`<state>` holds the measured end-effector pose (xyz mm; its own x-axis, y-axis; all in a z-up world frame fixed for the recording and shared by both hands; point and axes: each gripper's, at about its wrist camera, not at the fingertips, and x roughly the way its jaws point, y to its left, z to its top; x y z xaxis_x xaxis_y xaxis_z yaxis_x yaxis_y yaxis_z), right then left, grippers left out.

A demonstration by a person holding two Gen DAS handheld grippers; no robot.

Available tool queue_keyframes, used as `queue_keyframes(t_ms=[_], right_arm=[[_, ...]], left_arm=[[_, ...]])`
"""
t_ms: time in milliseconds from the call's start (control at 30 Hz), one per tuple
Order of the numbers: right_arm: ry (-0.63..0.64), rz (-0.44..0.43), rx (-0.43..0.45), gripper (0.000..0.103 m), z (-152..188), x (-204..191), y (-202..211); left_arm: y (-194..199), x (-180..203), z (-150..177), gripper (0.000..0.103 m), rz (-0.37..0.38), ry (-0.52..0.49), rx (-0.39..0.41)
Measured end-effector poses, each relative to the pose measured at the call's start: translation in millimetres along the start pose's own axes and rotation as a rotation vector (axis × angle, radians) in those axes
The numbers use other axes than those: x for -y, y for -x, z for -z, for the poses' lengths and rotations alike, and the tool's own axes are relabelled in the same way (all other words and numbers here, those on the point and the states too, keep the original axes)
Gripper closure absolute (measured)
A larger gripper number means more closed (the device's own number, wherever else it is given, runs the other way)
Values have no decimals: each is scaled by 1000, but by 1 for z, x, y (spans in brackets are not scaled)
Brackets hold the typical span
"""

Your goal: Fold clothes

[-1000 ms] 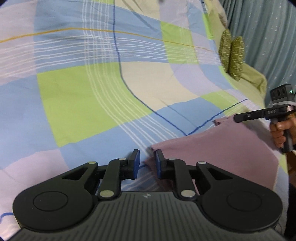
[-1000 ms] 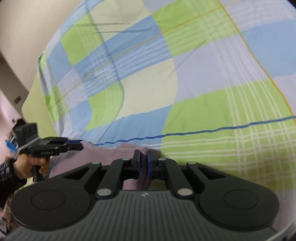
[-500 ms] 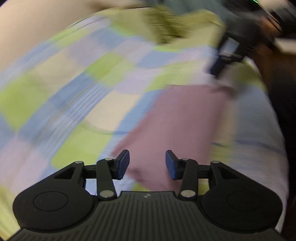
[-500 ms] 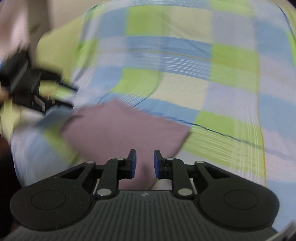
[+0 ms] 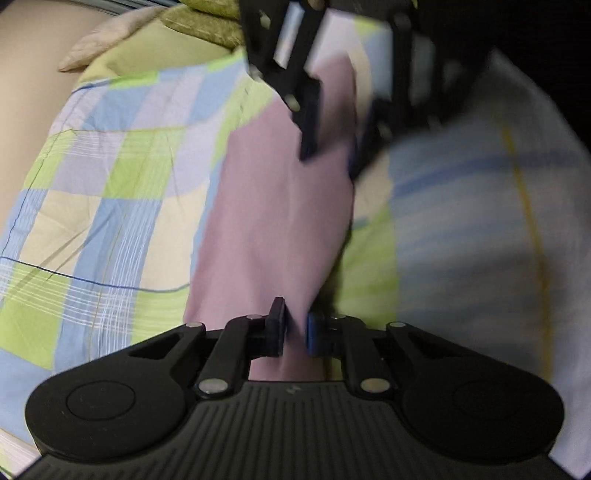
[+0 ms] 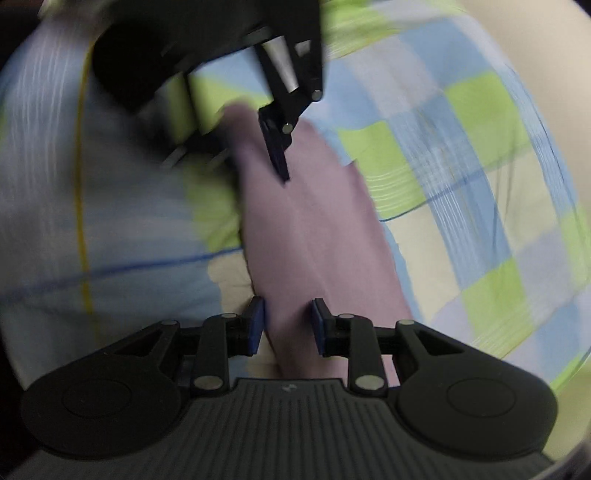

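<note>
Left tongs (image 5: 295, 330) have just closed, pinching one end of the mauve garment (image 5: 273, 221); right tongs (image 6: 288, 325) stand apart astride the other.

One pink garment (image 5: 273, 206) lies down the middle of the frame. Beneath it spreads one checked bedcover (image 5: 110, 192). Two tools show: the left tool (image 5: 294, 330) at the bottom edge, the right tool (image 5: 328, 147) at the top. One olive cushion (image 5: 207, 22) sits at the upper left.
</note>
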<state>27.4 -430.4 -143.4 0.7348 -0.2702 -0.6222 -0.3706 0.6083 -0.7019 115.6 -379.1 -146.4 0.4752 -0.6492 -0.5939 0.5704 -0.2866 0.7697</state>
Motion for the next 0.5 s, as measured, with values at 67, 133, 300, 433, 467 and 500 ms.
queue_keyframes(t_ms=[67, 133, 300, 433, 467, 500], right_arm=[[30, 29, -34, 89, 7, 1, -1], [40, 54, -80, 89, 29, 7, 3], [15, 57, -112, 89, 55, 15, 10], [48, 63, -106, 89, 54, 14, 6], [29, 50, -105, 90, 55, 16, 5], [11, 38, -103, 94, 56, 19, 4]], left_arm=[[1, -1, 10, 92, -9, 25, -6], [5, -2, 17, 93, -16, 45, -17], [7, -5, 21, 96, -22, 78, -16], [9, 0, 16, 92, -37, 56, -18], [9, -2, 15, 93, -25, 63, -20], [9, -5, 15, 95, -9, 80, -21]])
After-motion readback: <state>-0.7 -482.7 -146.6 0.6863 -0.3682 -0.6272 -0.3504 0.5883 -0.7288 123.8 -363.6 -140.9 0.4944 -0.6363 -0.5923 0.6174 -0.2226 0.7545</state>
